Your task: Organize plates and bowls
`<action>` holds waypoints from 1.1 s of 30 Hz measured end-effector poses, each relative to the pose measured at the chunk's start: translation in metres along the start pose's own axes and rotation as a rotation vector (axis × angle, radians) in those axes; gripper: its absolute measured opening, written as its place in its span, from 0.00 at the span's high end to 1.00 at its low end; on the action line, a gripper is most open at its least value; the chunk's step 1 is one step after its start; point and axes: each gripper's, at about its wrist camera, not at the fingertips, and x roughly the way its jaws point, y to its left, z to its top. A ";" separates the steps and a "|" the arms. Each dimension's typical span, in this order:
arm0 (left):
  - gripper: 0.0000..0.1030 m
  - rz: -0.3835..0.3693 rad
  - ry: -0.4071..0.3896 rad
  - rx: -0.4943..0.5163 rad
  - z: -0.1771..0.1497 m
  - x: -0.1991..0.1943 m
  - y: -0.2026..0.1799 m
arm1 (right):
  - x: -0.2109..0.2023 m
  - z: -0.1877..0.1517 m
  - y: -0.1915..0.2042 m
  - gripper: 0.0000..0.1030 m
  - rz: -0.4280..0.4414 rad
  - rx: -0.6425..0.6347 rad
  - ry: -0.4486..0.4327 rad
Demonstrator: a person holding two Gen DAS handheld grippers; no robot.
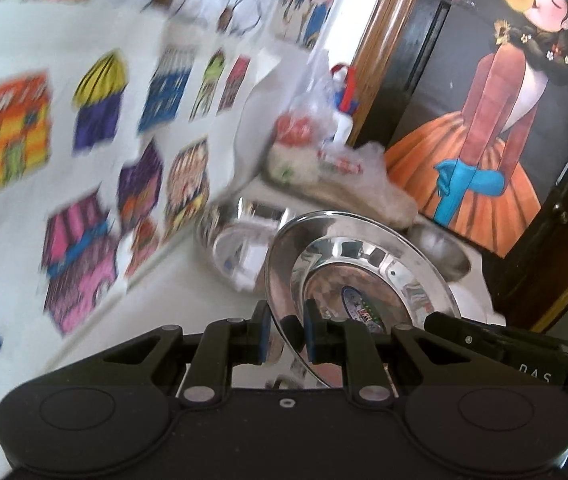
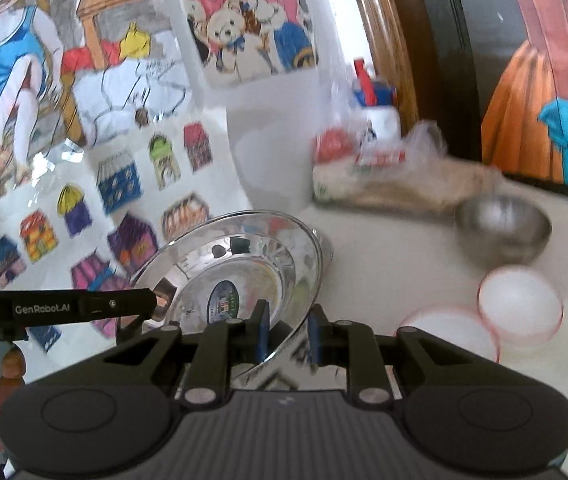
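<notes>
A shiny steel plate [image 1: 360,264] with a round sticker is held tilted above the white table, gripped on two sides of its rim. My left gripper [image 1: 287,330] is shut on its left rim. My right gripper [image 2: 288,332] is shut on the opposite rim of the same steel plate [image 2: 240,268]. A steel bowl [image 1: 240,248] sits behind the plate in the left wrist view. Another small steel bowl [image 2: 502,226] sits at the right, also showing in the left wrist view [image 1: 442,248]. Two white bowls with pink rims [image 2: 520,304] stand on the table at the right.
A wall covered with coloured drawings [image 1: 84,140] runs along the left. A plastic bag with packets and a bottle [image 2: 368,160] lies at the back by a white pot [image 2: 272,160]. A framed painting of a girl [image 1: 496,128] leans at the right.
</notes>
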 end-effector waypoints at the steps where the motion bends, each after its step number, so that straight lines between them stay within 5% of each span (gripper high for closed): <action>1: 0.82 0.002 -0.009 0.001 0.007 0.002 -0.002 | 0.003 0.009 -0.001 0.77 -0.004 -0.008 -0.006; 10: 0.81 0.065 -0.038 -0.033 0.048 0.043 0.006 | 0.060 0.051 -0.005 0.77 -0.029 -0.079 -0.012; 33: 0.80 0.199 0.083 -0.061 0.049 0.131 0.043 | 0.161 0.039 -0.017 0.74 -0.022 -0.107 0.132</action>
